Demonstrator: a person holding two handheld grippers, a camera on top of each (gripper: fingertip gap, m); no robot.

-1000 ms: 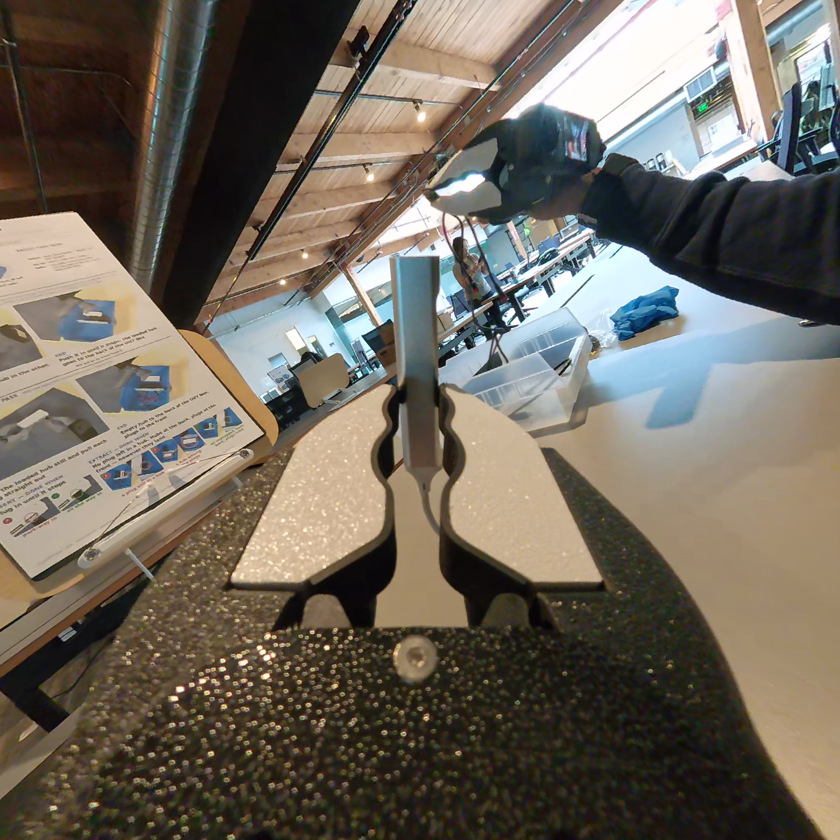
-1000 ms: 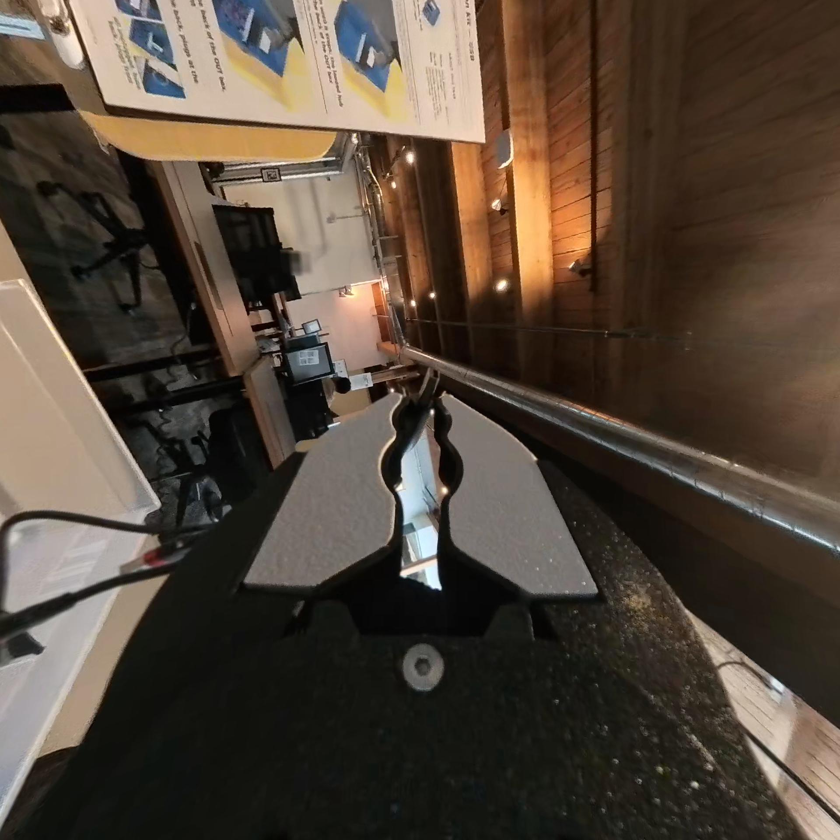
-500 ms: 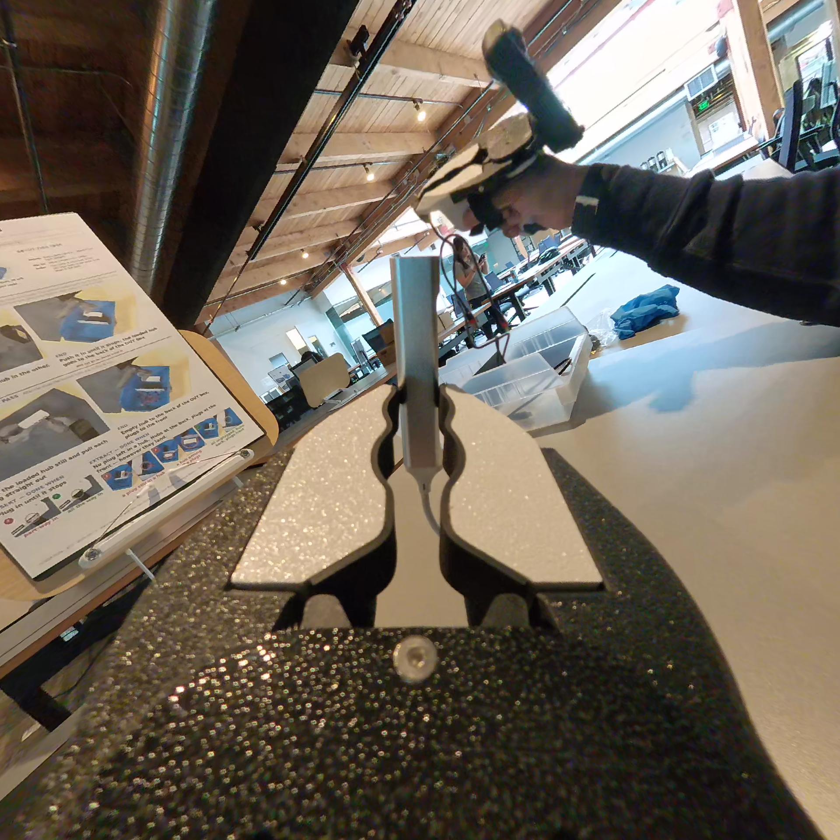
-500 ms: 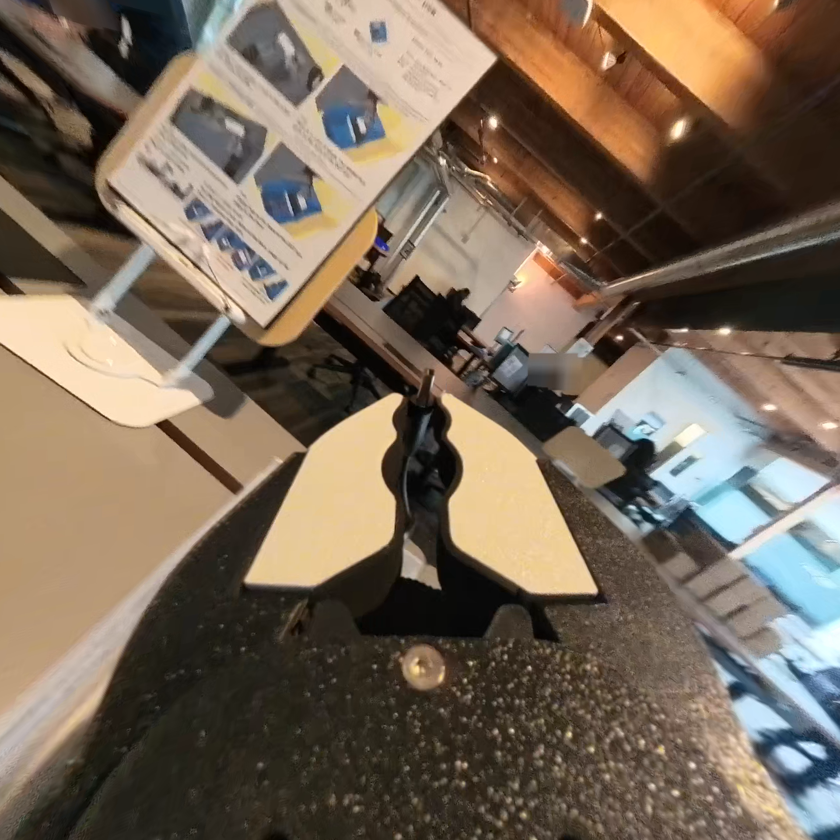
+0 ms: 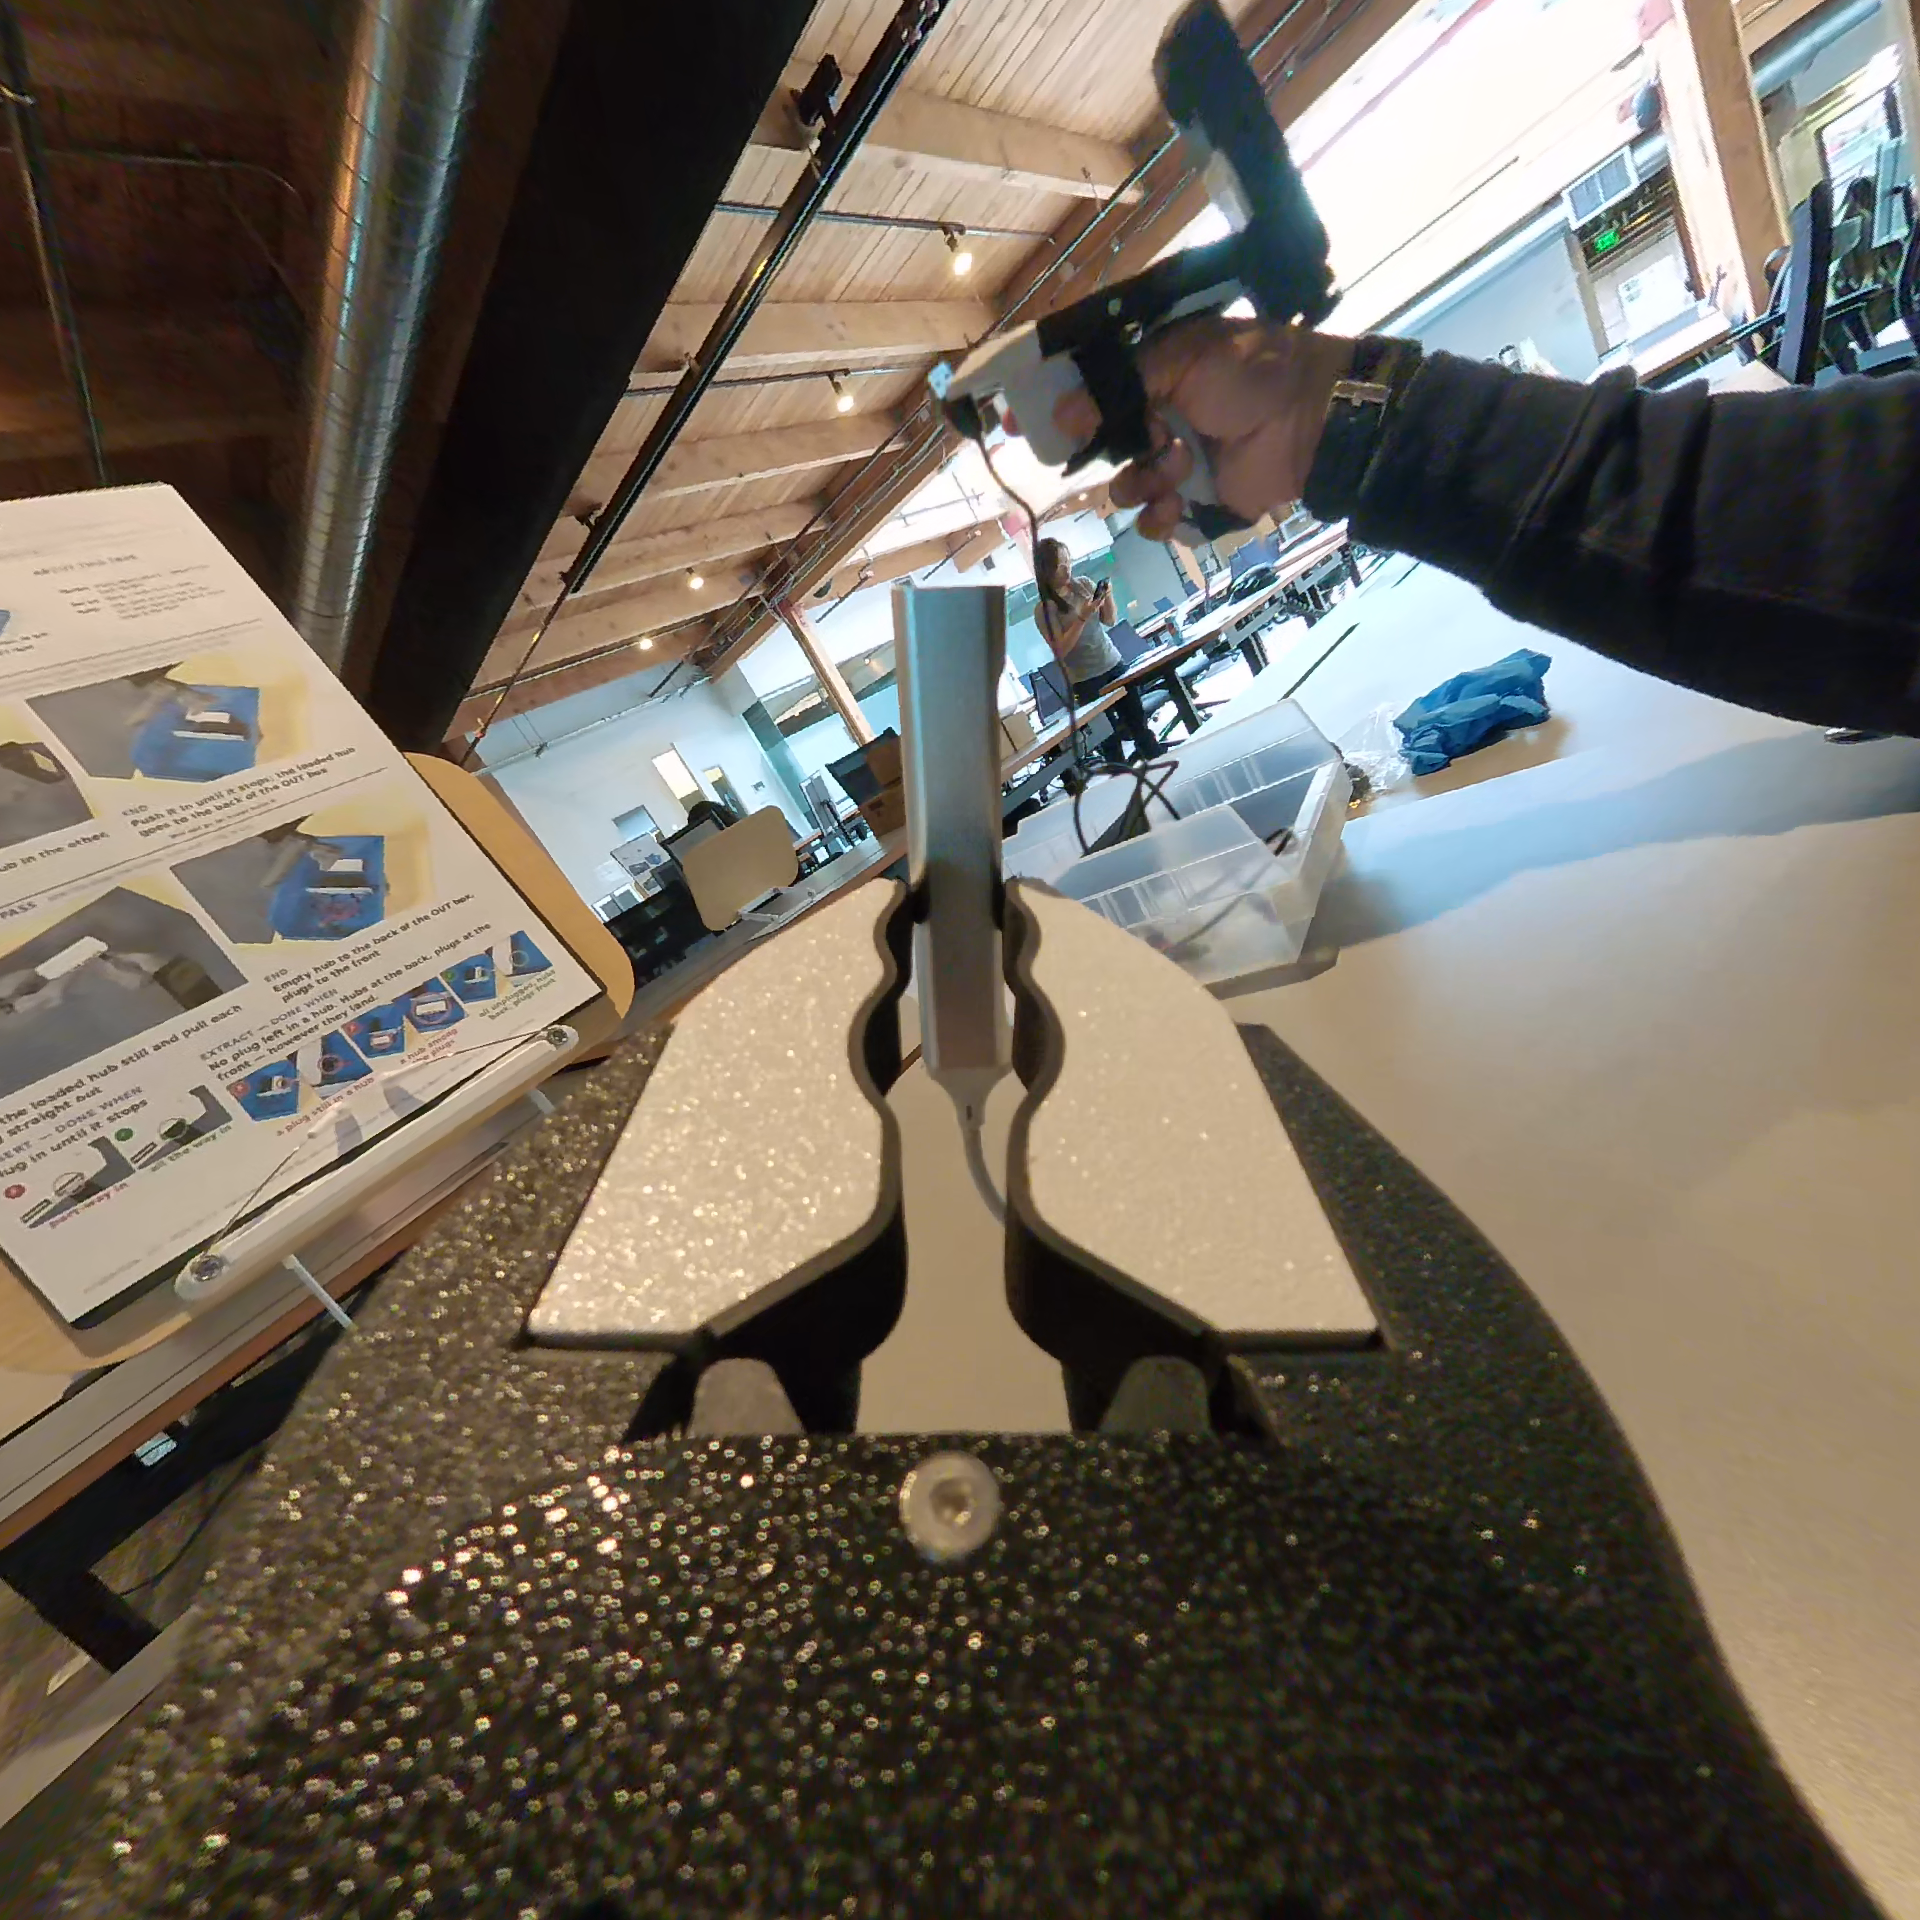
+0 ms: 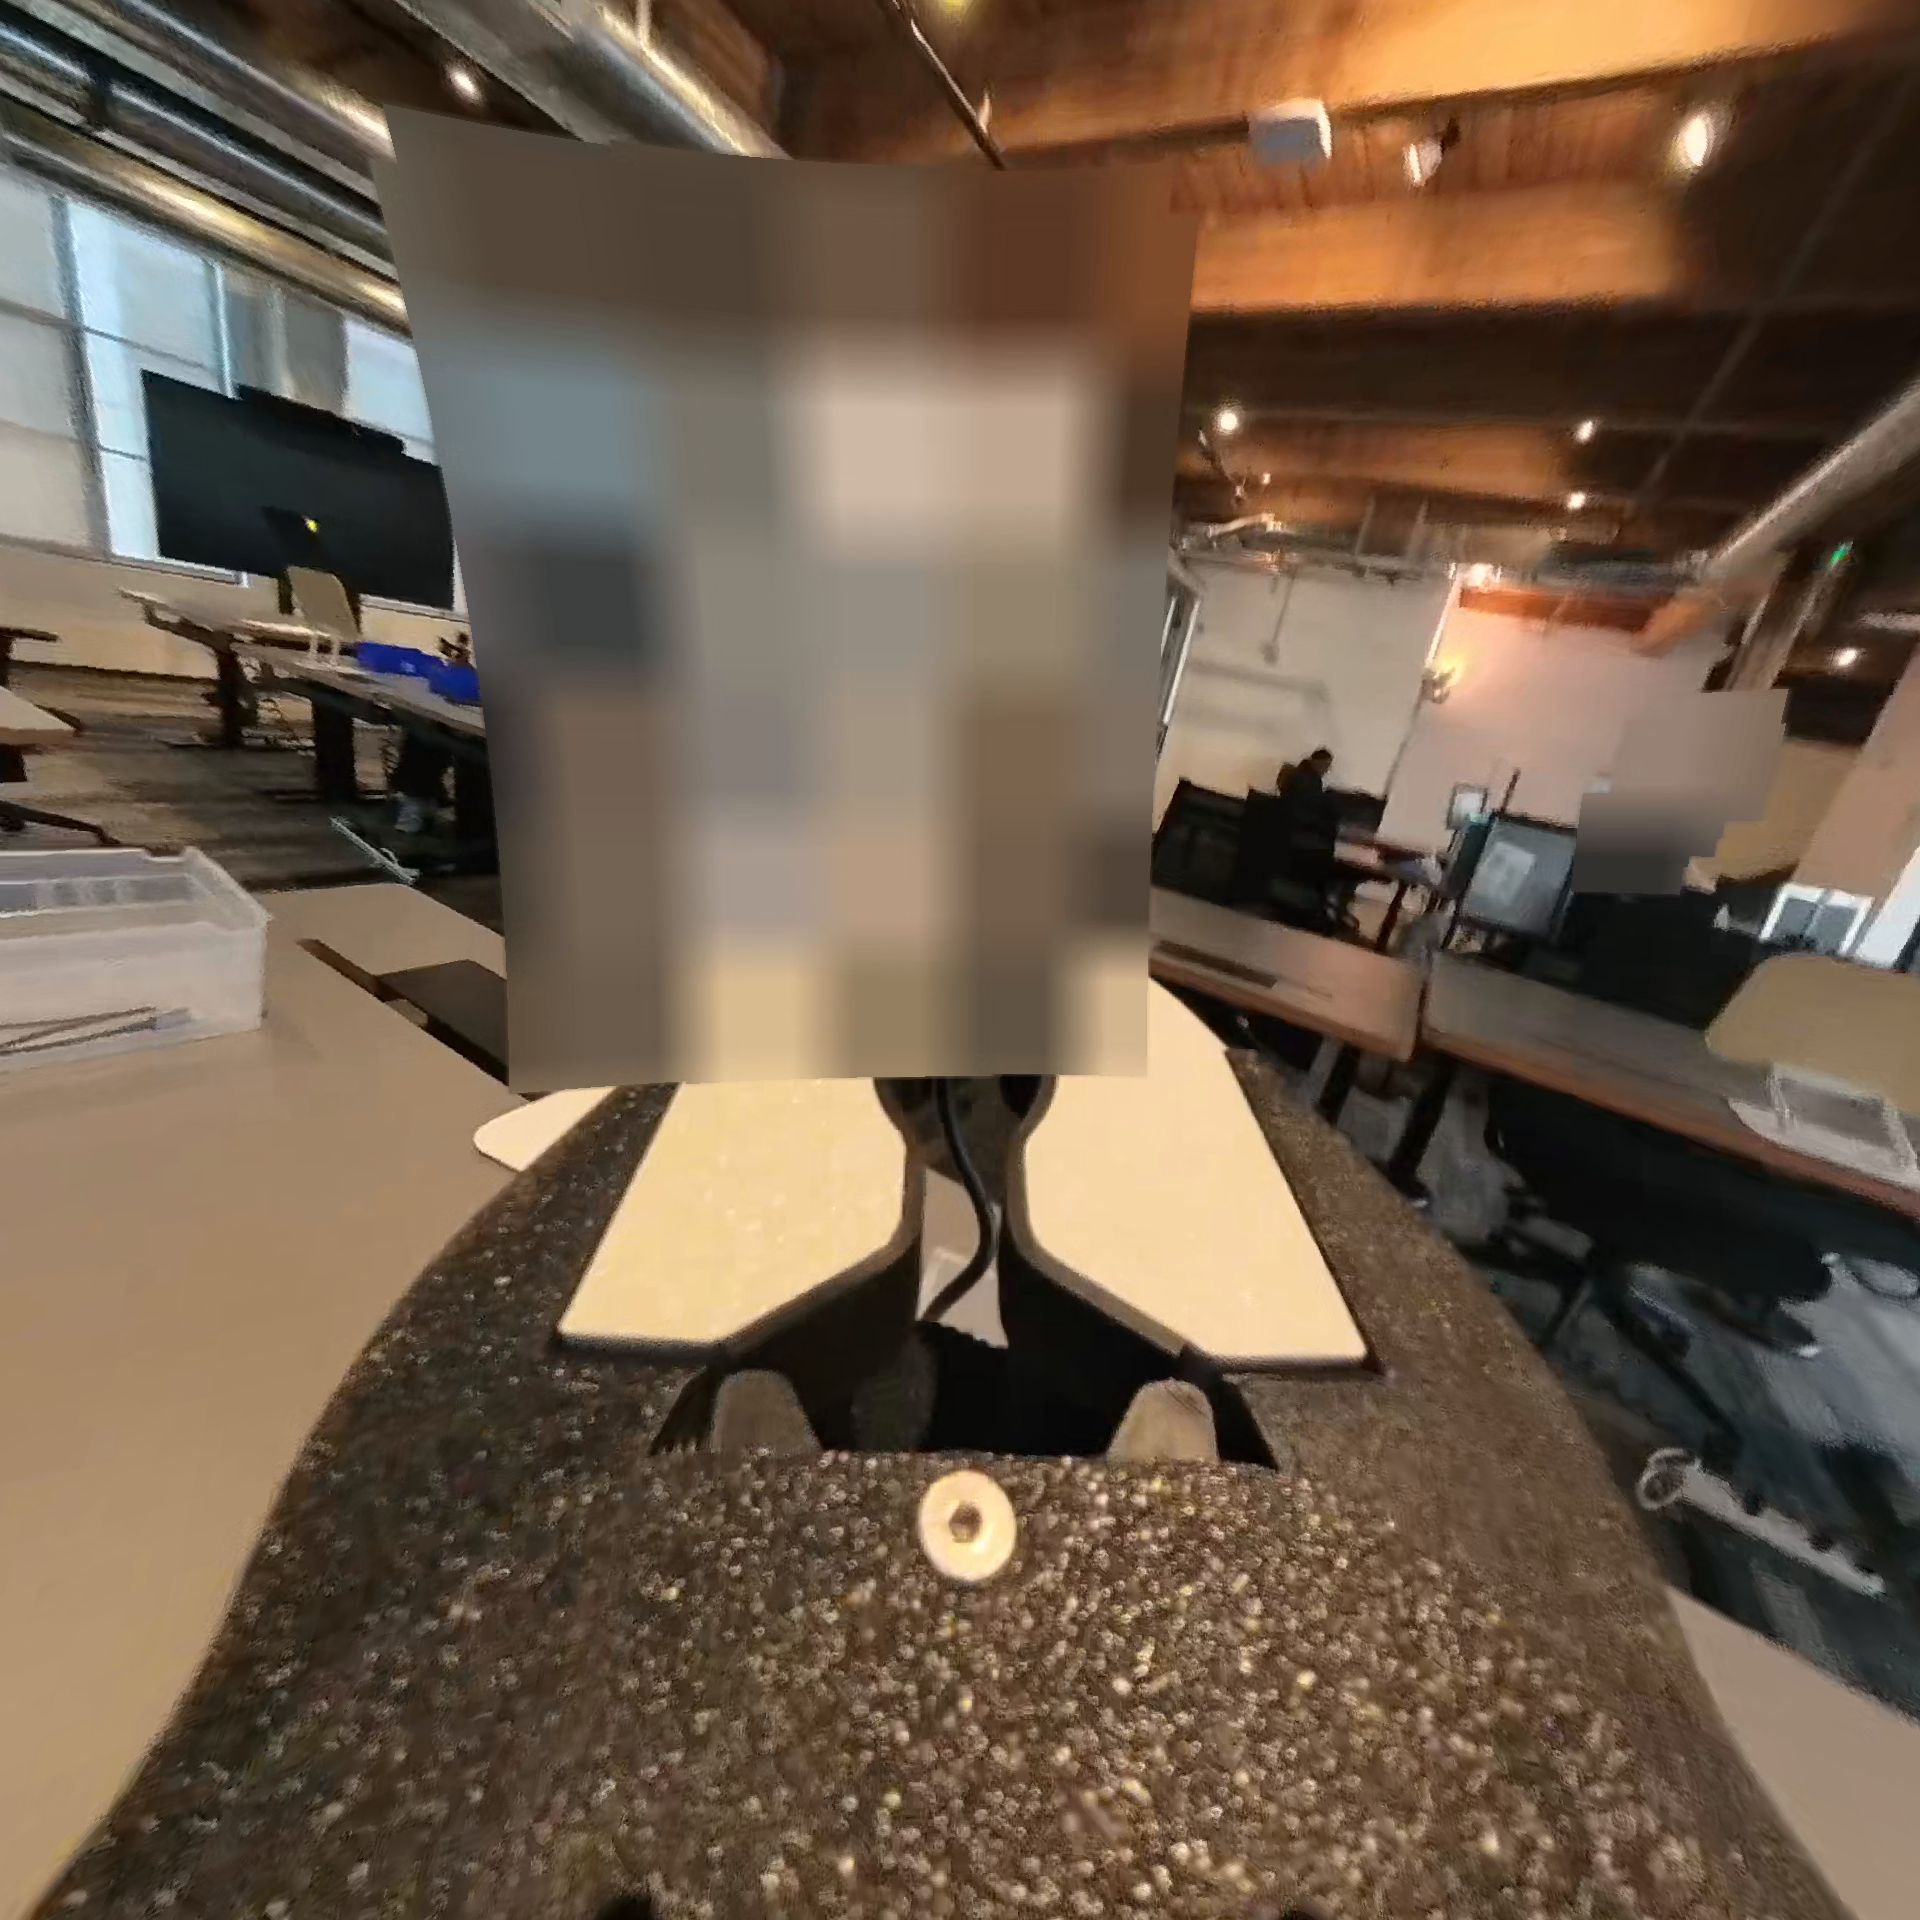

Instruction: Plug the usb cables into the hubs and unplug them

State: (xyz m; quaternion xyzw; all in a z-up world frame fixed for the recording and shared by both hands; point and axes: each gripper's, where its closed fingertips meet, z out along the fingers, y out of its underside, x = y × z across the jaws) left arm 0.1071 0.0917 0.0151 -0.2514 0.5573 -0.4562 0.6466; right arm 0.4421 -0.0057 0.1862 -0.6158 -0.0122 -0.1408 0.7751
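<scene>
Hub (image 5: 951, 831) of silver metal stands upright between the fingers of my left gripper (image 5: 956, 914), which is pinching it near its lower end; its white lead (image 5: 982, 1164) curls down behind the grip toward me. Ahead and above to the right, my right gripper (image 5: 961, 400) hangs in the air, my hand (image 5: 1216, 416) wrapped round its handle, and a thin black usb cable (image 5: 1013, 488) dangles from its tip down toward a clear plastic bin (image 5: 1195, 862) on the table (image 5: 1558, 1143) beyond the hub. An instruction sheet (image 5: 208, 883) leans on a stand to the left of my left gripper.

From the right gripper's own camera, a blur patch hides the fingertips, but the fingers (image 6: 1153, 1205) look drawn close on the black cable (image 6: 982, 1216), which runs back between them toward me. A second clear bin (image 6: 125, 956) sits far off to its left.
</scene>
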